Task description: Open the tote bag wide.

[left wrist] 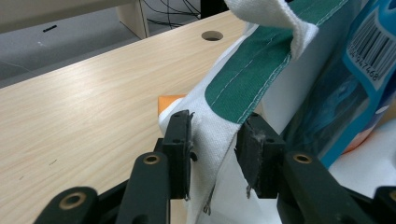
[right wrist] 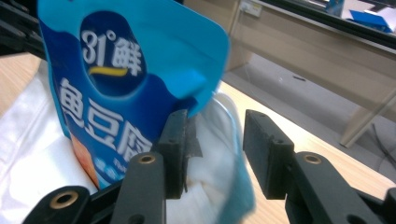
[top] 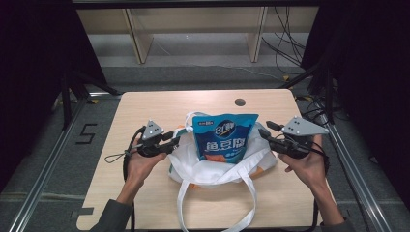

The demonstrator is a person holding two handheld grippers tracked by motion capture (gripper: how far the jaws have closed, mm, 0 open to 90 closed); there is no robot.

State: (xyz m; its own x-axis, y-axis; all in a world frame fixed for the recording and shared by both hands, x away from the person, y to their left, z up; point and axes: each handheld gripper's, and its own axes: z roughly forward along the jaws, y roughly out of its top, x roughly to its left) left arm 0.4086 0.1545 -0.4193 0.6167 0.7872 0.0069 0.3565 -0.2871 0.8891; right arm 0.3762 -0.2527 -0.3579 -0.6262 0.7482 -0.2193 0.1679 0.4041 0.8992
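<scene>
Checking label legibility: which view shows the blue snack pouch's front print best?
The high view: the blue snack pouch stands in the white tote bag with its whole front facing the camera. The right gripper view shows the front large but oblique, its edge blurred near the tongs. The left gripper view catches the barcode side.

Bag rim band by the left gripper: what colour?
Green band, white stitching, on white cloth; the left gripper view shows it best.
</scene>
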